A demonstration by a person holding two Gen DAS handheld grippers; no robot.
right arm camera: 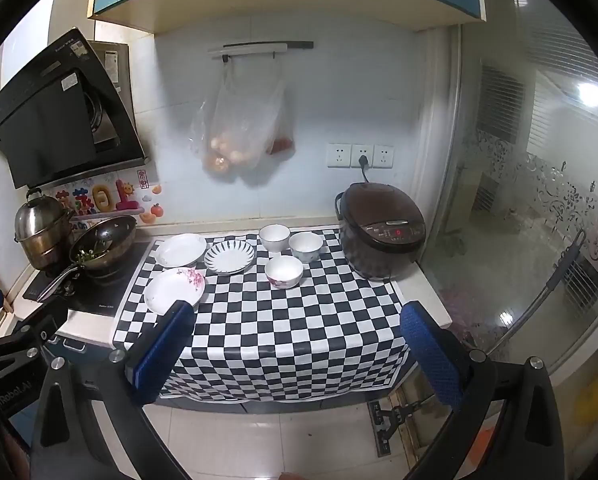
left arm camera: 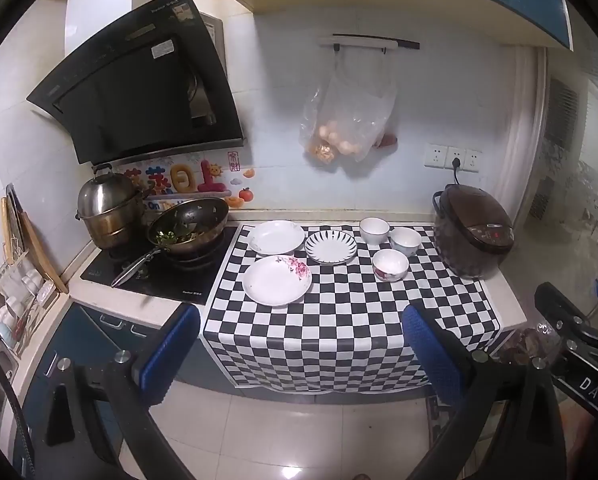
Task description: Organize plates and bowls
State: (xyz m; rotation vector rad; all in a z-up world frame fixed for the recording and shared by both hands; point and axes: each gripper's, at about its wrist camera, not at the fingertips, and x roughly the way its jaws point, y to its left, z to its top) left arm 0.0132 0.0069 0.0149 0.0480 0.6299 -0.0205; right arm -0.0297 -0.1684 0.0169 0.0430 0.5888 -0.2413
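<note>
Three plates (left arm camera: pixel 277 254) and three bowls (left arm camera: pixel 389 246) sit apart on a checkered cloth (left arm camera: pixel 339 320) covering the table, left of the rice cooker (left arm camera: pixel 473 232). Left hand-held gripper (left arm camera: pixel 301 354) and right hand-held gripper (right arm camera: pixel 295 348) hover before the cloth, jaws wide apart, empty.

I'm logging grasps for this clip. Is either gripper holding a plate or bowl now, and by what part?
Nothing is held: left gripper and right gripper are both open and empty.

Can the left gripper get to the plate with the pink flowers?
Probably yes. The left gripper is open and empty, held back off the counter's edge. The flowered plate lies nearest that edge on the checkered cloth, with only bare cloth in front of it.
</note>
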